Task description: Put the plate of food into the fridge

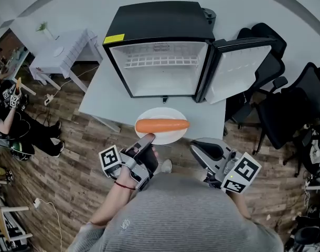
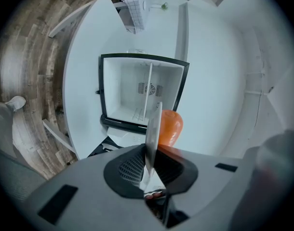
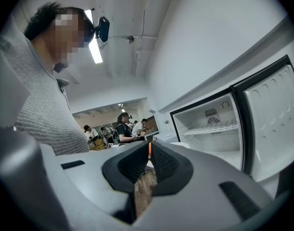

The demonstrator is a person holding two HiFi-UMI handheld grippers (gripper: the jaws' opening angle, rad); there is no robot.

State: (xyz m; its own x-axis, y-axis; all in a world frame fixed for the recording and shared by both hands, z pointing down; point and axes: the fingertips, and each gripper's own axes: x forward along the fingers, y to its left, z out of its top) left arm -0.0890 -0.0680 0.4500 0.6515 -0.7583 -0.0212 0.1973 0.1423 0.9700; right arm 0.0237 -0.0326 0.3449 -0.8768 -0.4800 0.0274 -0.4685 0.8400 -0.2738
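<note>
A white plate [image 1: 169, 113] carrying a long orange carrot [image 1: 162, 125] is level at the near edge of the white table [image 1: 107, 96], in front of the open black mini fridge [image 1: 162, 67]. My left gripper [image 1: 147, 138] is shut on the plate's near-left rim. In the left gripper view the plate [image 2: 153, 129] shows edge-on between the pads of the left gripper [image 2: 149, 165], with the carrot [image 2: 170, 128] beyond and the fridge [image 2: 142, 93] behind. My right gripper [image 1: 198, 148] hangs back by my body, right of the plate, and touches nothing. The right gripper [image 3: 148, 170] has its pads nearly together and empty.
The fridge door [image 1: 238, 70] is swung open to the right, its white wire shelf [image 1: 161, 62] bare. Black office chairs [image 1: 286, 104] crowd the right side. A small white side table [image 1: 65, 49] stands back left, and a person [image 1: 13, 119] sits at far left.
</note>
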